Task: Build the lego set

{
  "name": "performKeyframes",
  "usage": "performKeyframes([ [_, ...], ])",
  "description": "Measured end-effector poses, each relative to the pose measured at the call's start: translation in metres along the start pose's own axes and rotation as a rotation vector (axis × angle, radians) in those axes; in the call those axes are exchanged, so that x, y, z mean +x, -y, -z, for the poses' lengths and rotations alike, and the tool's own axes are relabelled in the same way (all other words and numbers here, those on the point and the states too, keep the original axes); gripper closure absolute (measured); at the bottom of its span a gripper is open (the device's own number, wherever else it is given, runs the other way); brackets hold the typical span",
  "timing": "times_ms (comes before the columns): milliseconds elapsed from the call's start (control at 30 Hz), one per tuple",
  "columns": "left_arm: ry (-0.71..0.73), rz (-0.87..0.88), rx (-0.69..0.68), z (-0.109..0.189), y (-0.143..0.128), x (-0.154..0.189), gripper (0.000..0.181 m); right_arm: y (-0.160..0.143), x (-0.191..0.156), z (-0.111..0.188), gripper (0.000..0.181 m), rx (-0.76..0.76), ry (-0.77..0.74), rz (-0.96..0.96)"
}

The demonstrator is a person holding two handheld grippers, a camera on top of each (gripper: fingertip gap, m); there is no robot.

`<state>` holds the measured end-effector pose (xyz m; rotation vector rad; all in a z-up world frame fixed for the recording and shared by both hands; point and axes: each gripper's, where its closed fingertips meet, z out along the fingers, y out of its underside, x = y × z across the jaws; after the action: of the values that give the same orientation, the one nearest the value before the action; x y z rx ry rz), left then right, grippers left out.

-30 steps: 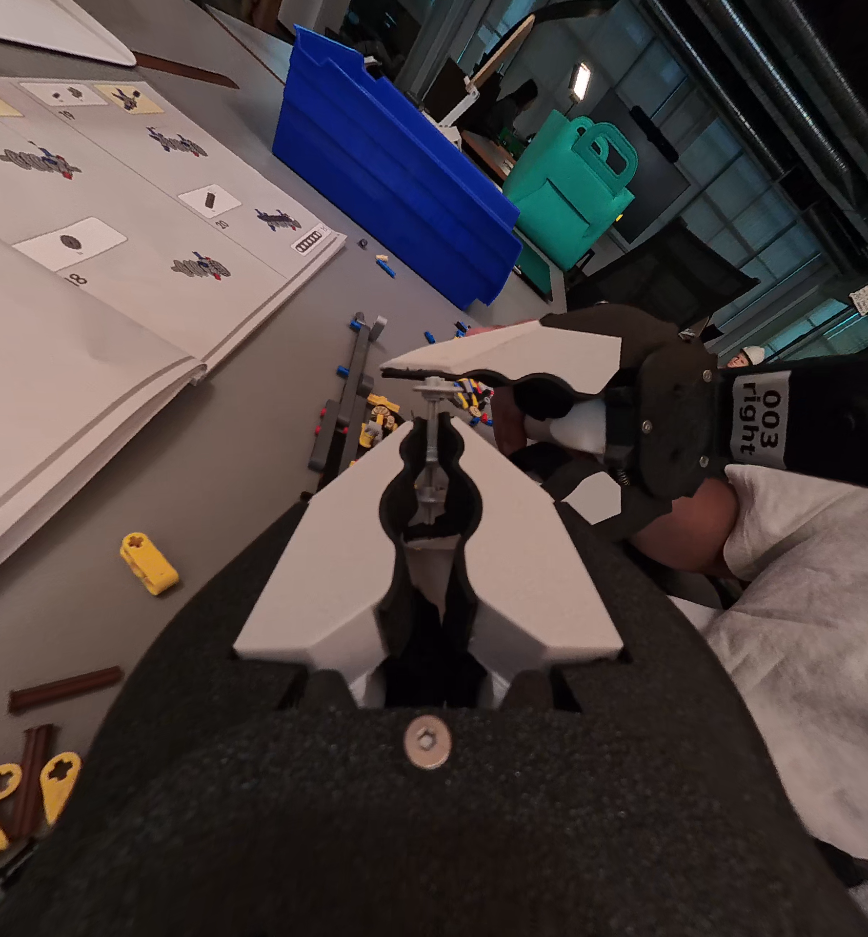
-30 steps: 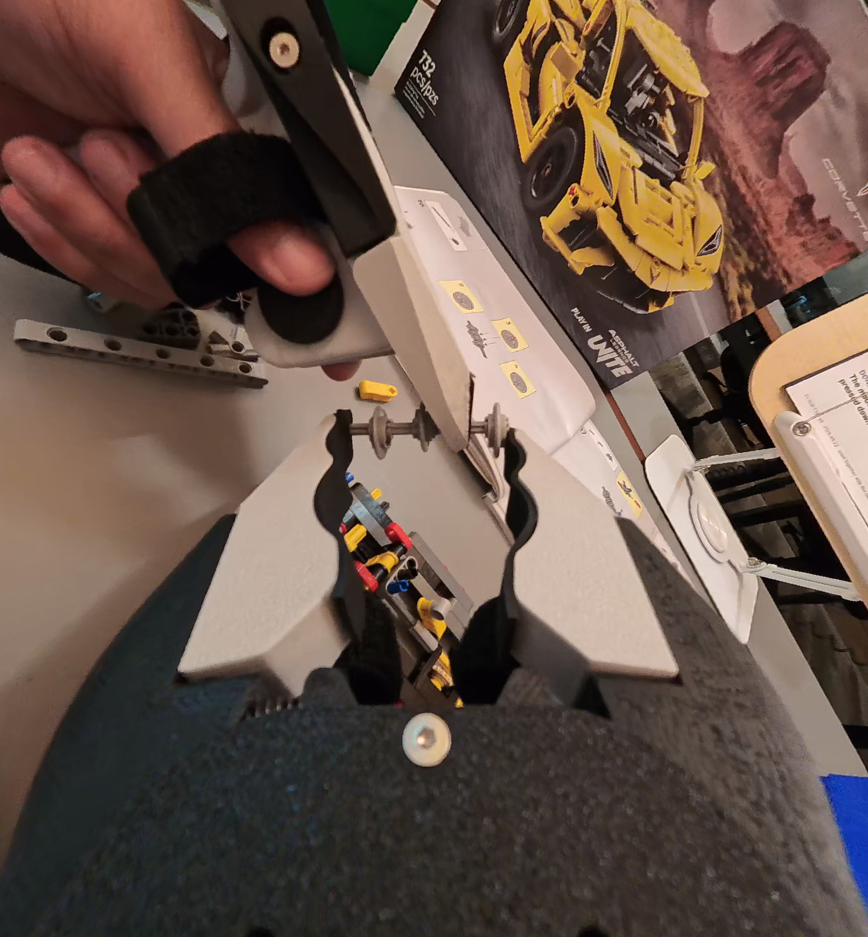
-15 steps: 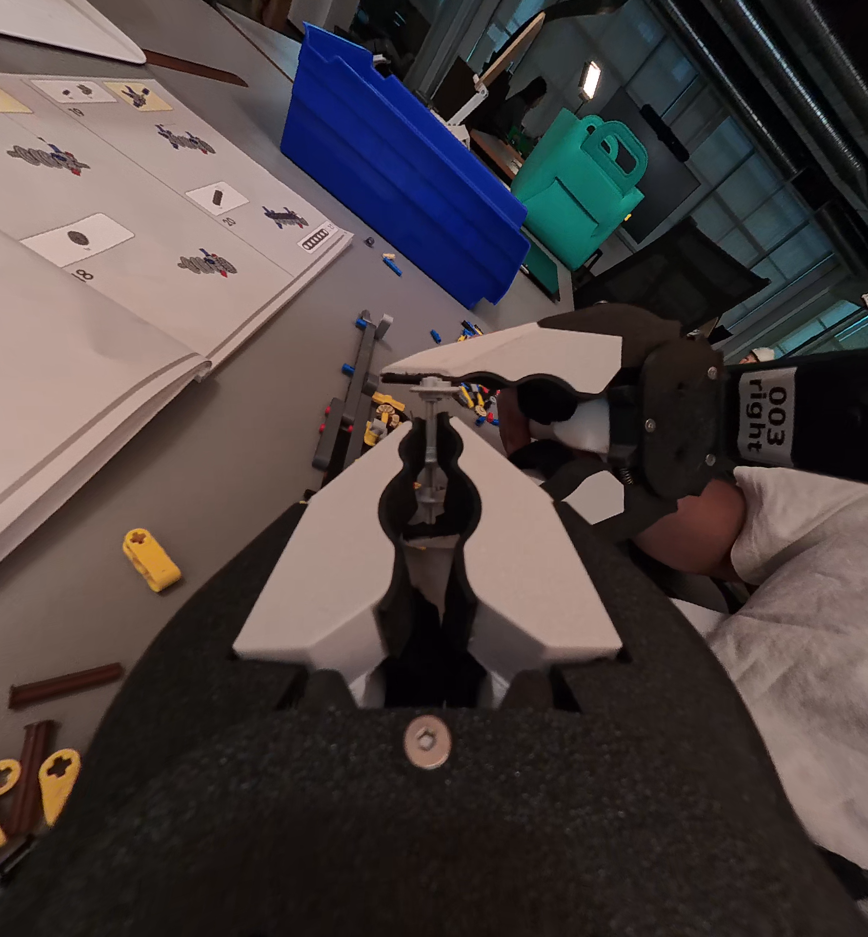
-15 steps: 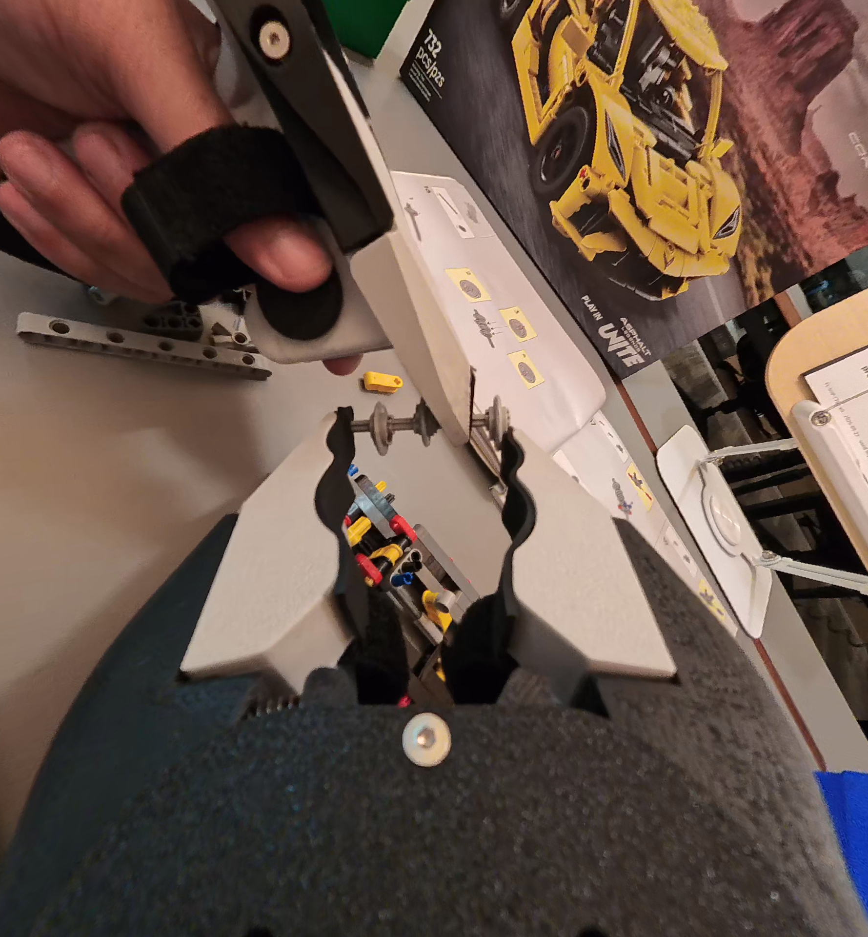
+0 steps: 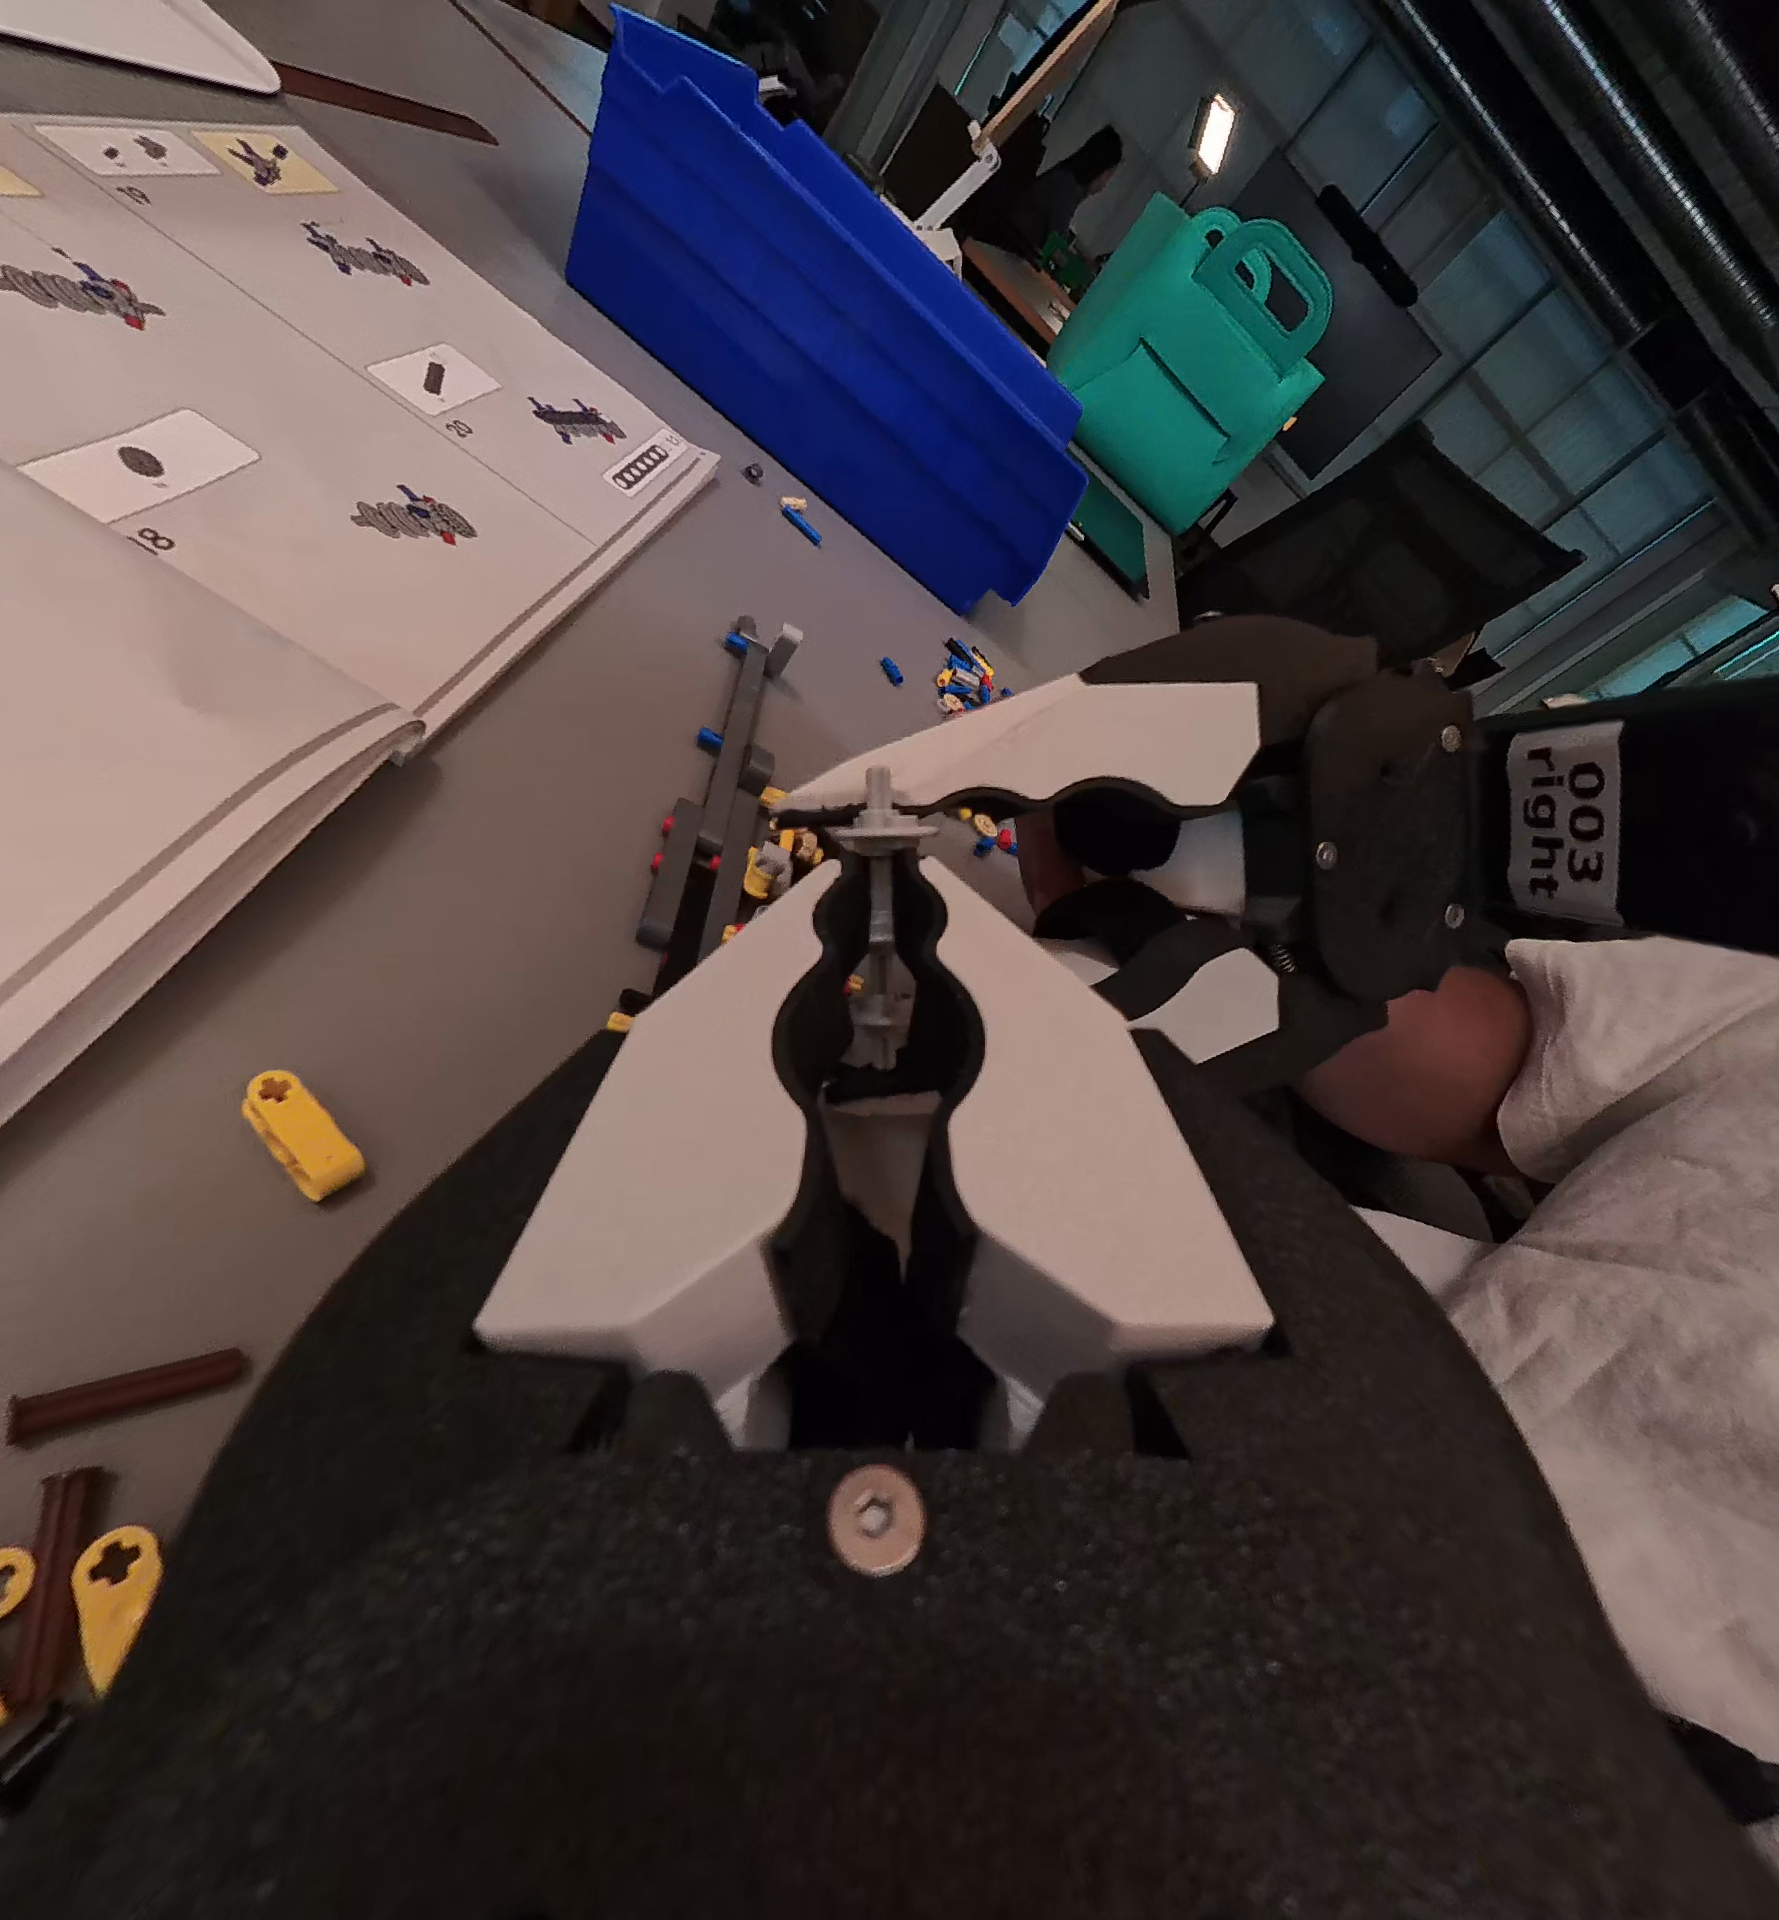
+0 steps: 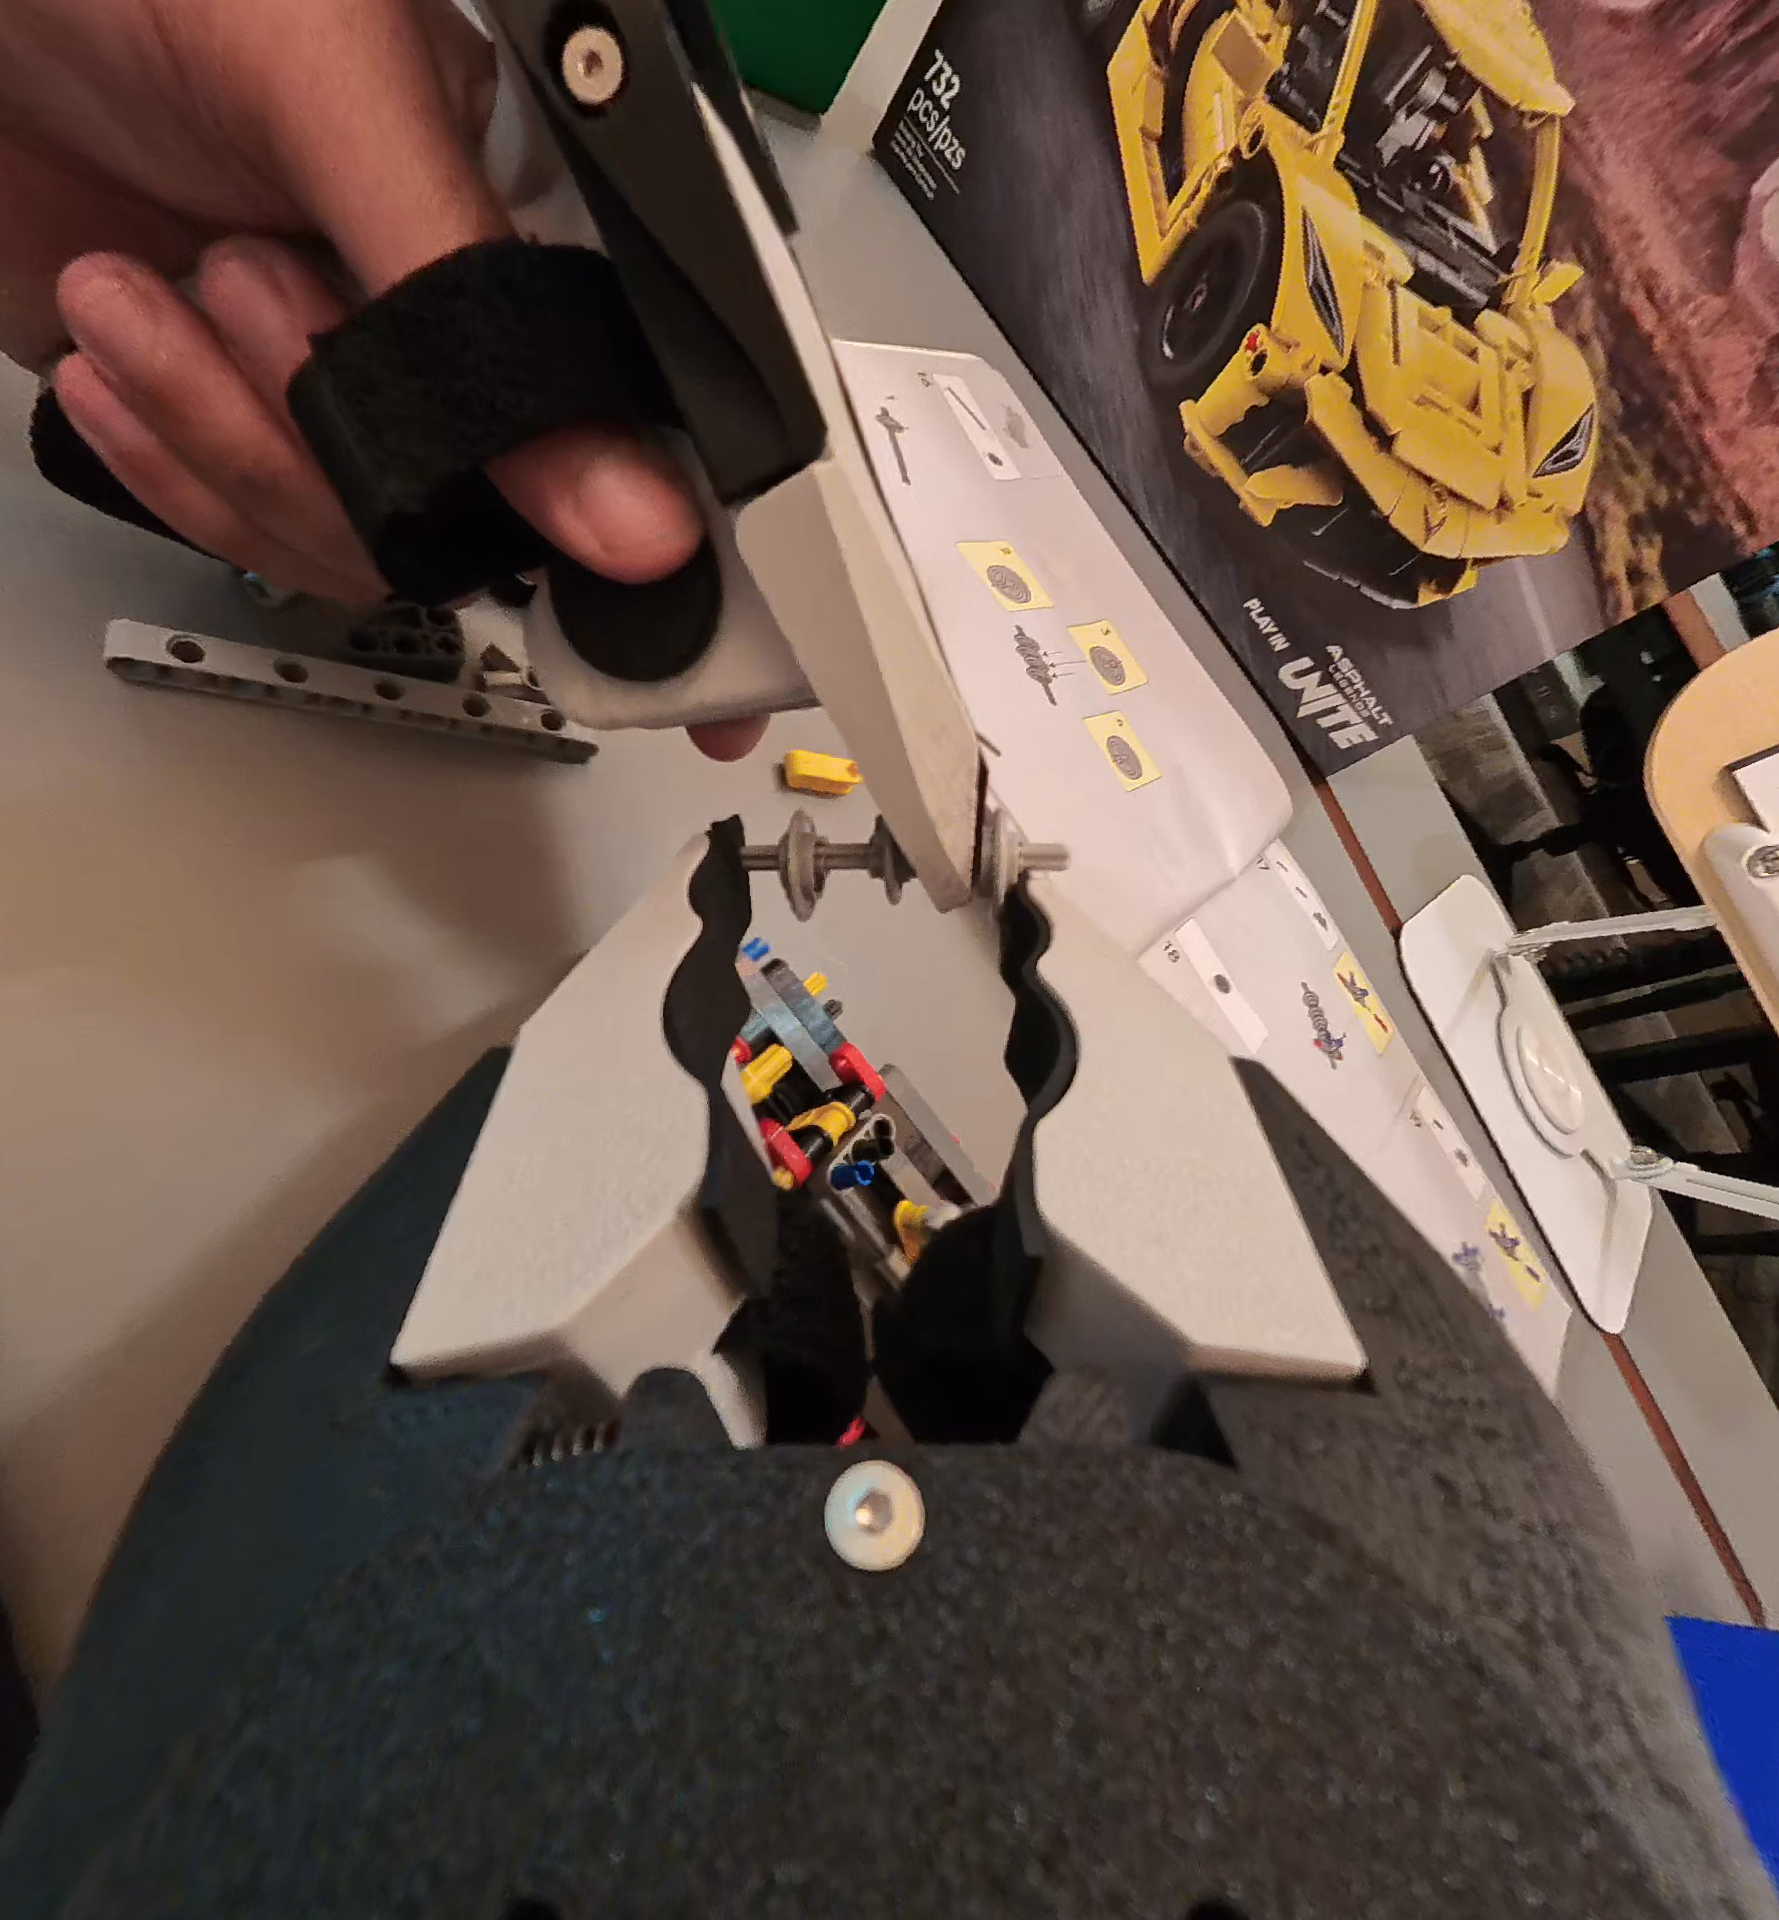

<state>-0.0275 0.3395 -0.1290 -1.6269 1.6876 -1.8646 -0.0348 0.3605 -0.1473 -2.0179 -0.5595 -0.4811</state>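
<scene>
L gripper [image 5: 877, 873]: jaws narrow, clamped on a grey axle assy [image 5: 877, 935] w/ discs threaded on it, held lengthwise along the jaws, above the tabletop [image 5: 469, 935]. Axle tip pokes out past the L tips.

R gripper [image 6: 869, 883]: jaws wide, straddling the same axle crosswise. In R wrist view the axle [image 6: 843, 857] spans the gap; one end sits at the pad of one finger, other end passes just over the opposite fingertip. Whether R actually presses on it, can't tell. L gripper's finger [image 6: 885, 727] comes down betw. two discs in that view.

Partly built grey frame [image 5: 719, 810] w/ blue, red, yellow pins lies on tabletop below/beyond the grippers; also seen through R jaws.

Around: open instruction booklet [image 5: 241, 436] to L side, loose yellow connector [image 5: 301, 1135] near it, brown axles [image 5: 121, 1392] + yellow bits at lower edge, blue bin [image 5: 812, 332] farther back. R wrist view: set box w/ yellow car [image 6: 1384, 260], long grey beam [image 6: 345, 691] on tabletop.
</scene>
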Motion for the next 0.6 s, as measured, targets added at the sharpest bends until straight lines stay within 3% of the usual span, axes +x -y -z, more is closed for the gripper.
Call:
performKeyframes([
  [133,-0.017,0.011,0.015,0.001,0.005,0.001,0.178,0.005,0.003,0.001,0.132,0.057,0.015,-0.07],
  [233,-0.022,0.051,0.093,0.012,0.017,-0.003,0.156,-0.003,0.017,0.001,0.131,0.034,-0.039,-0.086],
  [300,-0.02,0.082,0.126,0.02,0.022,-0.009,0.158,-0.001,0.022,0.006,0.131,0.071,-0.04,-0.151],
  [467,-0.105,0.096,0.036,0.014,0.005,0.004,0.163,0.019,0.026,0.02,0.132,0.221,-0.011,-0.252],
  [533,-0.203,0.145,0.037,0.014,0.005,0.016,0.176,0.024,0.026,0.025,0.132,0.269,-0.023,-0.234],
  [600,-0.262,0.186,0.033,0.014,0.005,0.023,0.177,0.026,0.026,0.028,0.131,0.29,-0.04,-0.194],
])
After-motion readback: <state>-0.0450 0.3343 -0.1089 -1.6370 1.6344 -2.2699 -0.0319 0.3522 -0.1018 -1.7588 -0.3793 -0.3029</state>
